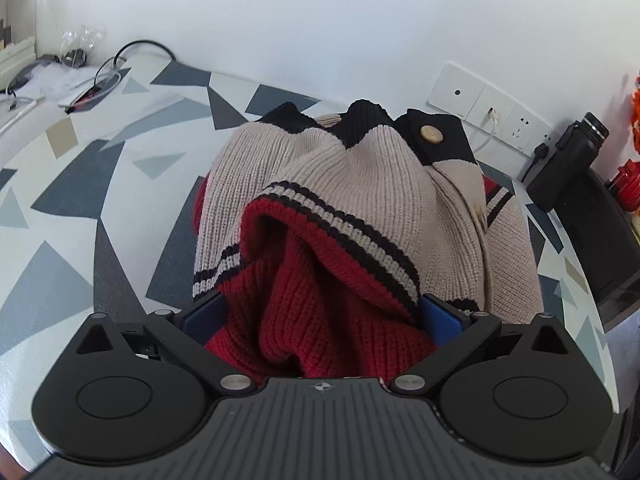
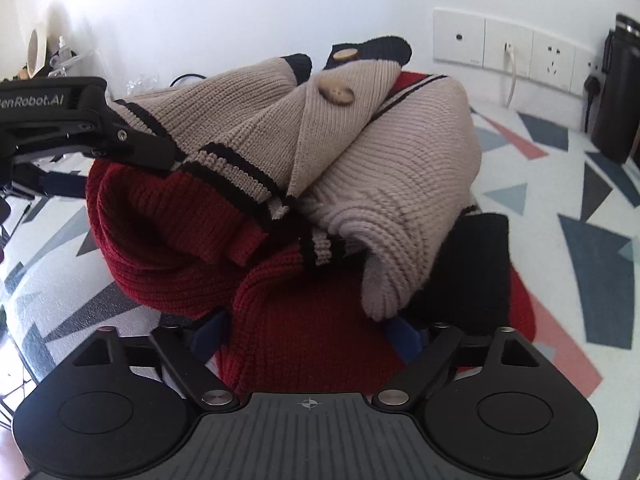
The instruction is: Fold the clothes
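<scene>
Both grippers are clamped on the knit cardigan [image 2: 360, 168], which is bunched and lifted above the patterned table [image 1: 80, 184]: the left gripper [image 1: 320, 312] bites red hem fabric, the right gripper [image 2: 308, 332] likewise (2 wooden buttons show). Judging from this, keep both grips level and the cloth taut so the fold lands flat. Readable writing: "enRobot.AI" on the left gripper's body.

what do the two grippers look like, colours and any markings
Both grippers, left gripper and right gripper, are matte black with ribbed bodies, round side discs, silver pivot bolts and blue finger pads. White lettering ending "enRobot.AI" shows on the left gripper's side.
</scene>
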`<action>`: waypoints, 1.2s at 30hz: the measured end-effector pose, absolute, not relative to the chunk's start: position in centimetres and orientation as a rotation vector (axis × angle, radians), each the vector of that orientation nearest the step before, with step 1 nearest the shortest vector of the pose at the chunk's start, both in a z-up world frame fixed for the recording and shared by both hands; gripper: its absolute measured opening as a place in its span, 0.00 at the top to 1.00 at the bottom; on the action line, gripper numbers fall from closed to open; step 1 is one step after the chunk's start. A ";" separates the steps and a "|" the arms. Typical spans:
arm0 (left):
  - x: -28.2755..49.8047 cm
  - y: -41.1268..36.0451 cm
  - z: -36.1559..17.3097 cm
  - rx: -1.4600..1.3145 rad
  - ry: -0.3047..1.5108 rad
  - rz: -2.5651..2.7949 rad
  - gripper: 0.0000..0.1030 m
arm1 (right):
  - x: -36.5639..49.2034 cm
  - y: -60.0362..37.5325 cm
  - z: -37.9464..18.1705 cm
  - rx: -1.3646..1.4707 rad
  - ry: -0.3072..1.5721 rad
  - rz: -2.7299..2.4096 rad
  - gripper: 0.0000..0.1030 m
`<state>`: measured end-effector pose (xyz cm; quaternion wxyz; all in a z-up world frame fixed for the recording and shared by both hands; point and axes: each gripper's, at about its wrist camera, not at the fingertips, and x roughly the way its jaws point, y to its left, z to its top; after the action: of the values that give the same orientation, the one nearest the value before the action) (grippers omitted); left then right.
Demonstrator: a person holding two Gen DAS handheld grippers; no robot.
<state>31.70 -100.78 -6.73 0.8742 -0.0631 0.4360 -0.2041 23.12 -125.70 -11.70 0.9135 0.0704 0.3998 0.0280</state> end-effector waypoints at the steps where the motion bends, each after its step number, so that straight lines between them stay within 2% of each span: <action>1: 31.9 -100.8 -6.8 -0.135 0.916 -0.424 0.00 | 23.2 -125.7 -11.8 0.154 0.831 0.059 0.08; 8: 32.3 -101.3 -6.8 -0.096 0.934 -0.432 0.00 | 22.7 -125.7 -11.7 0.181 0.854 0.023 0.09; 11: 32.4 -101.6 -6.7 -0.056 0.926 -0.442 0.00 | 22.5 -126.1 -11.5 0.203 0.859 -0.019 0.06; 13: 32.5 -101.7 -6.7 -0.038 0.921 -0.452 0.00 | 22.4 -126.5 -11.6 0.233 0.860 -0.035 0.01; 18: 32.5 -101.5 -6.1 -0.014 0.878 -0.480 0.00 | 22.4 -126.9 -11.7 0.287 0.869 -0.023 0.02; 20: 31.9 -101.4 -5.4 0.022 0.810 -0.502 0.00 | 22.3 -126.7 -11.5 0.271 0.858 0.011 0.14; 21: 31.7 -101.2 -4.9 0.035 0.776 -0.518 0.00 | 22.3 -126.4 -11.5 0.248 0.853 0.023 0.29; 22: 31.5 -101.0 -4.5 0.047 0.741 -0.533 0.00 | 22.5 -126.0 -11.6 0.206 0.857 0.019 0.38; 25: 31.3 -99.8 -3.3 0.042 0.657 -0.567 0.00 | 22.8 -125.0 -11.8 0.128 0.863 -0.001 0.42; 29: 32.4 -98.8 -3.3 0.097 0.621 -0.491 0.00 | 22.7 -124.7 -12.2 0.122 0.855 -0.040 0.41; 32: 34.3 -97.3 -4.0 0.003 0.692 -0.492 0.00 | 22.8 -124.4 -12.4 0.097 0.861 -0.066 0.41; 36: 35.6 -96.2 -4.3 -0.040 0.689 -0.471 0.00 | 23.9 -124.8 -12.3 0.096 0.887 -0.069 0.40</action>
<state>35.61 -96.16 -4.27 0.9139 -0.0195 0.3346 -0.2288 23.89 -124.80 -12.35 0.9016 0.0465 0.4288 -0.0333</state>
